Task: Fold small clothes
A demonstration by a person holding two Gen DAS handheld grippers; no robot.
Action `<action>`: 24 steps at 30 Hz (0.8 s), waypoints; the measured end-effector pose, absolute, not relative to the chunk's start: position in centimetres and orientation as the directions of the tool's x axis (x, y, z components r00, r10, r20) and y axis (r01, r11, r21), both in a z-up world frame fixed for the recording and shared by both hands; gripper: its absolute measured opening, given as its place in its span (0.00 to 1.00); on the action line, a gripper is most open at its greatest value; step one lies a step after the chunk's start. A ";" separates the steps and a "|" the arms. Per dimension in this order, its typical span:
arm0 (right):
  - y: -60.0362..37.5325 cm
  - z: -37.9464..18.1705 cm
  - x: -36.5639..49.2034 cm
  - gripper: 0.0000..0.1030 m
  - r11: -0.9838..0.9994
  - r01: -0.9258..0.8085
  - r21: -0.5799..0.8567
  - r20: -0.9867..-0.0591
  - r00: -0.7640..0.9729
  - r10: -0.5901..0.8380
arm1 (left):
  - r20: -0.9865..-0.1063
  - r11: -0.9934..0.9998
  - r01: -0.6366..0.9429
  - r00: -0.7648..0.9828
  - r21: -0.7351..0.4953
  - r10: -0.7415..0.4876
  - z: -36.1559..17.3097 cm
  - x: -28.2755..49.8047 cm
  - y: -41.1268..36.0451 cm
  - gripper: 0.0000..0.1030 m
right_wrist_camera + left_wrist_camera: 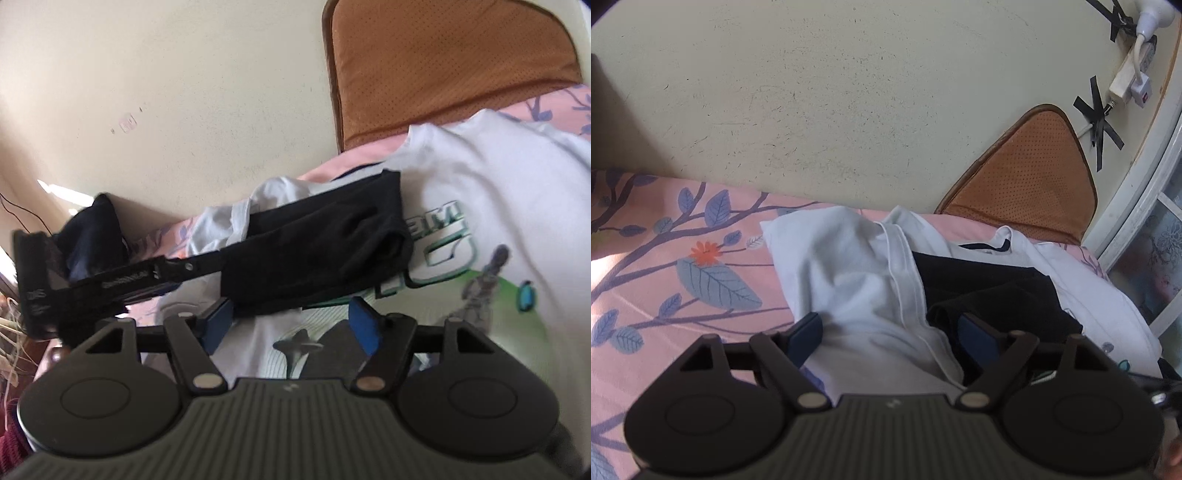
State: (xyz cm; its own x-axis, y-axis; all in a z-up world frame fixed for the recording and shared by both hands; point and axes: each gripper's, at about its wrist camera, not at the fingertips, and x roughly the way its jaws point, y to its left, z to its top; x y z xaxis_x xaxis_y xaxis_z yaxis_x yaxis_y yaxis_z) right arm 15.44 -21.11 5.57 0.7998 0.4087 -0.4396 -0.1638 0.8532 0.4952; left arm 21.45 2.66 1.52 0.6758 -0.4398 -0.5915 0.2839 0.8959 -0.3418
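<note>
Plain white cotton tee [849,280] crumpled near bed's wall edge. Black folded fabric garment [990,291] right beside it, overlapping. Under that, white tee with green cartoon print [480,229], spread flat-ish toward orange cushion corner.

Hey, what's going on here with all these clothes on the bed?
Someone is sorting small clothes to fold, with a two-finger tool in each hand. The left tool is open above a plain white garment, gripping nothing. The right tool is open too, over a printed white T-shirt. A black garment lies across the shirt. Everything sits rumpled on a pink floral bedsheet; nothing looks folded yet.
</note>
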 end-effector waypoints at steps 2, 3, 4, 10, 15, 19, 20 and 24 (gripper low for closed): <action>-24.7 7.7 11.9 0.69 0.869 -0.124 0.478 -0.371 0.869 0.328 | -0.584 0.889 0.282 0.675 -0.360 -0.450 1.5 21.4 3.0 0.81; -26.7 8.6 10.3 0.69 0.876 -0.074 0.476 -0.354 0.896 0.268 | -0.581 0.886 0.279 0.675 -0.370 -0.455 1.5 21.5 3.2 0.81; -28.9 9.2 8.7 0.69 0.876 -0.015 0.483 -0.342 0.917 0.204 | -0.579 0.885 0.276 0.676 -0.376 -0.457 1.4 21.5 3.2 0.81; -39.5 7.7 0.8 0.61 0.695 0.237 0.679 -0.334 0.942 0.006 | -0.575 0.891 0.251 0.691 -0.378 -0.439 1.5 21.3 3.5 0.81; -40.1 4.3 1.3 0.58 0.565 0.258 0.784 -0.363 0.928 0.080 | -0.576 0.895 0.220 0.701 -0.387 -0.421 1.5 21.2 3.8 0.82; -40.3 3.1 2.9 0.60 0.510 0.333 0.793 -0.440 0.892 0.101 | -0.578 0.901 0.214 0.706 -0.378 -0.410 1.6 21.0 3.7 0.82; -40.5 2.2 2.9 0.60 0.453 0.332 0.828 -0.432 0.892 0.135 | -0.577 0.900 0.214 0.706 -0.379 -0.411 1.6 21.0 3.7 0.82; -40.1 1.2 3.0 0.52 0.415 0.385 0.825 -0.445 0.894 0.057 | -0.575 0.896 0.215 0.703 -0.389 -0.418 1.6 21.1 3.8 0.83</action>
